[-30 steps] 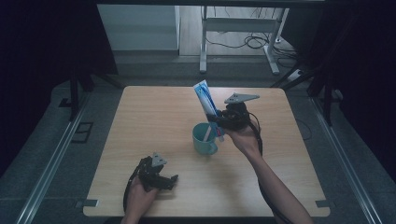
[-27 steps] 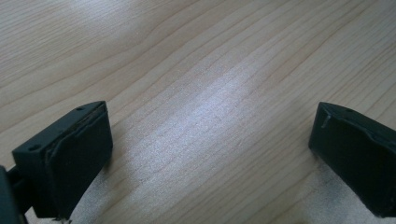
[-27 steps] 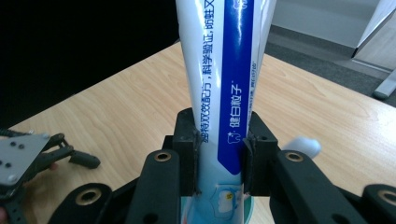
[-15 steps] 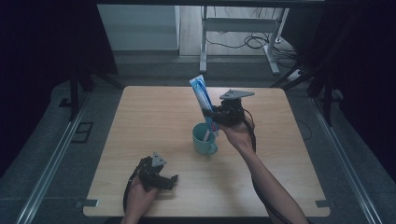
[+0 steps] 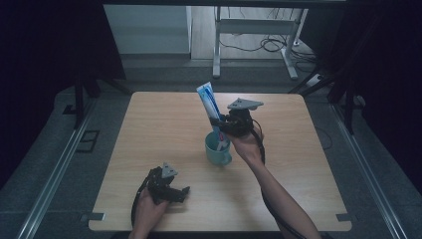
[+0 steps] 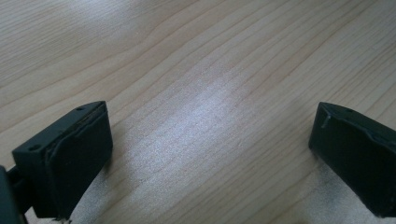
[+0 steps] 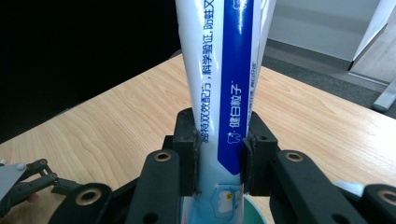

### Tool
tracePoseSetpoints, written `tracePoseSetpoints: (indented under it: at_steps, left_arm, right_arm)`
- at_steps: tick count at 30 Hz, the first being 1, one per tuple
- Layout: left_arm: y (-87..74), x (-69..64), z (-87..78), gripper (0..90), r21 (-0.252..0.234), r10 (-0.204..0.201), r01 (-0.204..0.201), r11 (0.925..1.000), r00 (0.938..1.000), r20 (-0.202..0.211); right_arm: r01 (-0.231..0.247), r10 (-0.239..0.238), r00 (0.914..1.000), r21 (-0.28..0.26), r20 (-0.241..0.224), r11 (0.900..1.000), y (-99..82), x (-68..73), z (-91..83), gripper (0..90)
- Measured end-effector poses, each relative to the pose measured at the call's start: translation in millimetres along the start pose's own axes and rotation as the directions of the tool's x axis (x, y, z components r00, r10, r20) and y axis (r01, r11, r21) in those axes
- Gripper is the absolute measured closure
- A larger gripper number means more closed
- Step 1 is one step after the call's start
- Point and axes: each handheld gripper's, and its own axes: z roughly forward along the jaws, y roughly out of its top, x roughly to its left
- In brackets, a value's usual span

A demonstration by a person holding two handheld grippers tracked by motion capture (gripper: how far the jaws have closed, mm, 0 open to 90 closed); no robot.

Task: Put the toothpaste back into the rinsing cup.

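A light wooden rectangular table (image 5: 164,124) is set on grey floor (image 5: 59,164); a metal-legged desk frame (image 5: 254,45) is seen behind.

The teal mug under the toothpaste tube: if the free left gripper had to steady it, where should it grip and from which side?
Probably the handle, which juts out on the mug's near side, toward the person. The left gripper rests open on the table in front, so it could come straight forward. The rim is poorer: the right gripper holds the toothpaste tube standing in the mouth.
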Motion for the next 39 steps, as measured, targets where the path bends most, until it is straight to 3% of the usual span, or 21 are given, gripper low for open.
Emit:
tracePoseSetpoints:
  at_steps: [14,39]
  left_arm:
    - [0.0,0.3,-0.4,0.0,0.006,0.004,-0.004,1.0000,1.0000,0.000]
    - [-0.1,-0.2,-0.1,0.0,0.001,-0.002,0.002,1.0000,1.0000,0.001]
  right_arm:
    - [0.024,-0.024,0.9997,0.012,0.007,0.9996,-19.5,5.4,15.4,70.8]
    - [0.015,-0.015,0.9997,0.039,0.021,0.9991,-50.3,3.7,31.9,69.6]
